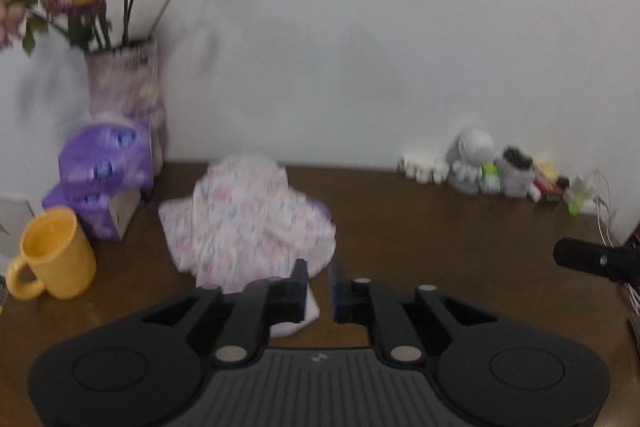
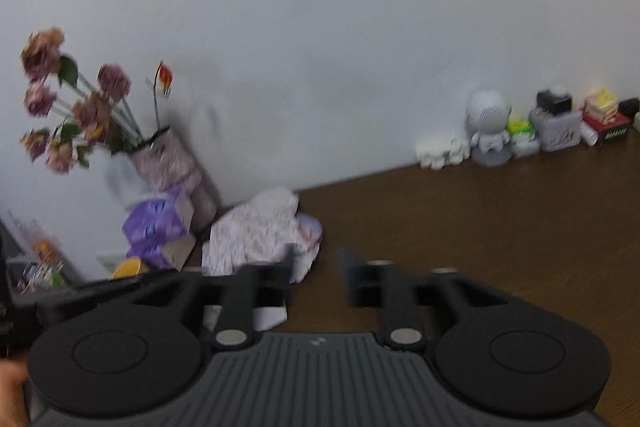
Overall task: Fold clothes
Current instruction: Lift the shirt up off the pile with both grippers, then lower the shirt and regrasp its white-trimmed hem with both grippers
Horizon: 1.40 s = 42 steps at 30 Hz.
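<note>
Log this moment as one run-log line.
phase: approach | garment: crumpled on table, unfolded | left tool: slightly open, empty | right tool: open, empty

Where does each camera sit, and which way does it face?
Left wrist view: sits on the left tongs, faces the patterned garment, yellow mug and wall; the right tongs' tip shows at right.
Right wrist view: sits on the right tongs, faces the brown table and wall; a hand shows lower left.
Shared: garment, flower vase, purple tissue packs, white figurine.
</note>
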Tool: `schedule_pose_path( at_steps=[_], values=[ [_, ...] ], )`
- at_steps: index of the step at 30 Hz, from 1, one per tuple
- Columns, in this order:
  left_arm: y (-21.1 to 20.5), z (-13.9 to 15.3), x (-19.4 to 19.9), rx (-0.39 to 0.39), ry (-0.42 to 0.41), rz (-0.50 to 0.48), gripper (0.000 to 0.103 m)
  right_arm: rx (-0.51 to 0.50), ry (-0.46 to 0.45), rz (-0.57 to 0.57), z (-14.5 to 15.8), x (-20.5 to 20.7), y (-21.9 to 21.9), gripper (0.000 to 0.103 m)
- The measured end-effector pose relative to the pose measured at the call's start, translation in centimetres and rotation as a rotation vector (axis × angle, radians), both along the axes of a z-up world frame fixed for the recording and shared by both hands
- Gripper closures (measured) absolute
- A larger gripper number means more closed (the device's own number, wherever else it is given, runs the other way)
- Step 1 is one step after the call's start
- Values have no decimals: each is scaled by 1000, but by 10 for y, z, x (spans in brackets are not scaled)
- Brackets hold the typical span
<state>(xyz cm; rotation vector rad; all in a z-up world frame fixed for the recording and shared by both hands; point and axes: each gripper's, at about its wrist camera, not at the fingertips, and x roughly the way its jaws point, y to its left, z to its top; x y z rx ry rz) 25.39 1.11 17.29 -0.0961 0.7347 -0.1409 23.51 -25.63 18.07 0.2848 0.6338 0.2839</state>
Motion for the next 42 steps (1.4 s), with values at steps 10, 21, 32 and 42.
schedule_pose_path(
  at_steps=[10,21,32,42],
  values=[
    [10,-46,-109,143,108,-303,47,-155,170,198,-74,-105,2,54],
    [-40,-90,-148,381,-5,-447,43,-343,126,268,-110,-186,49,52],
    [-34,-109,-131,372,-39,-424,78,-404,128,164,-134,-186,56,63],
    [-5,-110,-124,286,-34,-393,81,-411,188,127,-141,-180,52,78]
  ],
)
